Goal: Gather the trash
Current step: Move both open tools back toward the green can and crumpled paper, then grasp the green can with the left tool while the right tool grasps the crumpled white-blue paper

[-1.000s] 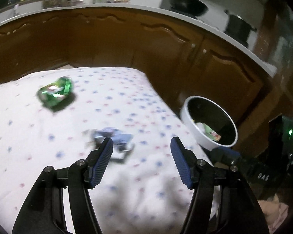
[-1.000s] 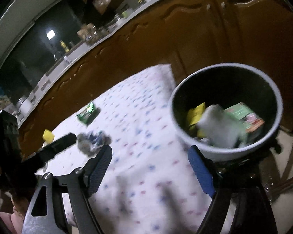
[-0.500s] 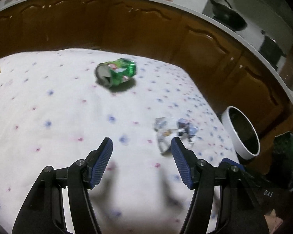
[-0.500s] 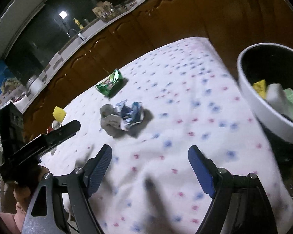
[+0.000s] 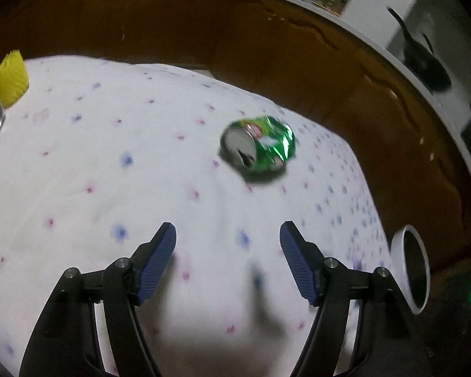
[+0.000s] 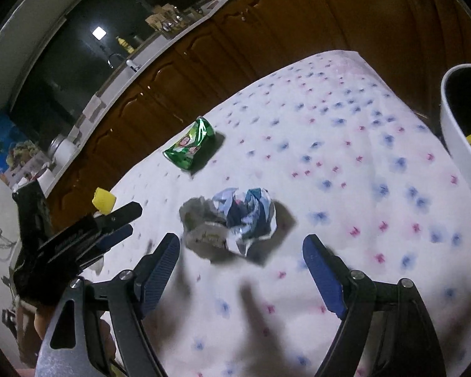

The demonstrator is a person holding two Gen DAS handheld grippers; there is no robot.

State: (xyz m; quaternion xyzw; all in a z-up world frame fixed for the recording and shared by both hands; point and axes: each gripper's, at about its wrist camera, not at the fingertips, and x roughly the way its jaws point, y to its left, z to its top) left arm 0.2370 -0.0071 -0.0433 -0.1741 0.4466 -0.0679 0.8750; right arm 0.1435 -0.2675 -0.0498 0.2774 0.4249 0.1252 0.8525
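Both claws spread empty over the dotted tablecloth (image 6: 345, 144): right gripper (image 6: 241, 256) lines up on the crumpled wrapper (image 6: 235, 223), left gripper (image 5: 227, 243) faces the crushed green can (image 5: 260, 147) beyond it; the bin (image 6: 455, 125) waits right of the wrapper.

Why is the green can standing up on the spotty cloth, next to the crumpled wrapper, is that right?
Not quite. The can is crushed and lying on its side, not standing; the right wrist view shows it. It does rest on the spotty cloth, a little beyond the crumpled wrapper.

Left claw (image 5: 227, 251) spread, crushed green can (image 5: 260, 146) ahead
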